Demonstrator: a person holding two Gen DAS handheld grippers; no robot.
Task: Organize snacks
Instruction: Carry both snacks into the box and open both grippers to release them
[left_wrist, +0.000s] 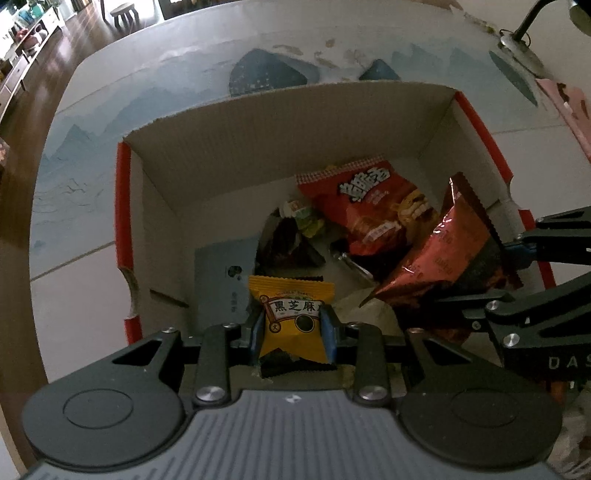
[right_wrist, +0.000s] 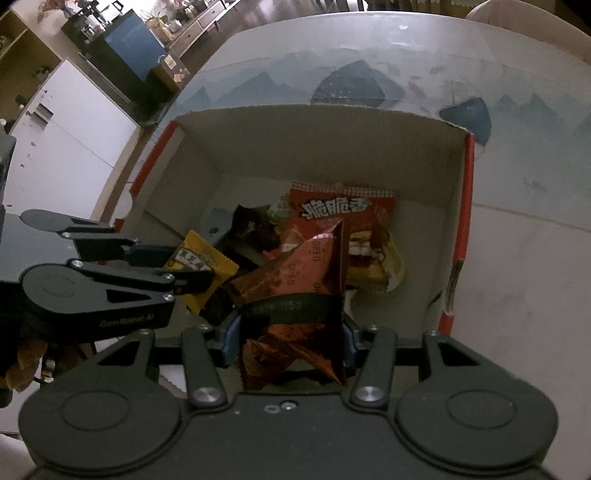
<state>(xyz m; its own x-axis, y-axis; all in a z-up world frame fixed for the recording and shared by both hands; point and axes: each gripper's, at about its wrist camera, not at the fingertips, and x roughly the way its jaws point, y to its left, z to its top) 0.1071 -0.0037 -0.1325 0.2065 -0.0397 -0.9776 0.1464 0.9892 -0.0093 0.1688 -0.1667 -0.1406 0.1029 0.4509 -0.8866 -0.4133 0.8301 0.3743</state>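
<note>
An open cardboard box (left_wrist: 258, 122) with red outer sides stands on the table; it also shows in the right wrist view (right_wrist: 314, 125). Inside lie a red snack bag (left_wrist: 373, 206), a small green-white packet (left_wrist: 303, 218) and a dark packet (left_wrist: 284, 243). My left gripper (left_wrist: 293, 328) is shut on a yellow sesame snack packet (left_wrist: 291, 321) above the box's near side. My right gripper (right_wrist: 291, 332) is shut on a red-brown Oreo packet (right_wrist: 303, 273), held over the box beside the yellow packet (right_wrist: 203, 258). The Oreo packet also shows in the left wrist view (left_wrist: 443, 254).
The table (left_wrist: 85, 295) has a white top with a blue mountain-pattern cloth (left_wrist: 147, 92). A lamp base (left_wrist: 521, 48) stands at the far right, with a pink item (left_wrist: 569, 107) beside it. Cabinets and a fridge (right_wrist: 66, 122) lie beyond the table's left edge.
</note>
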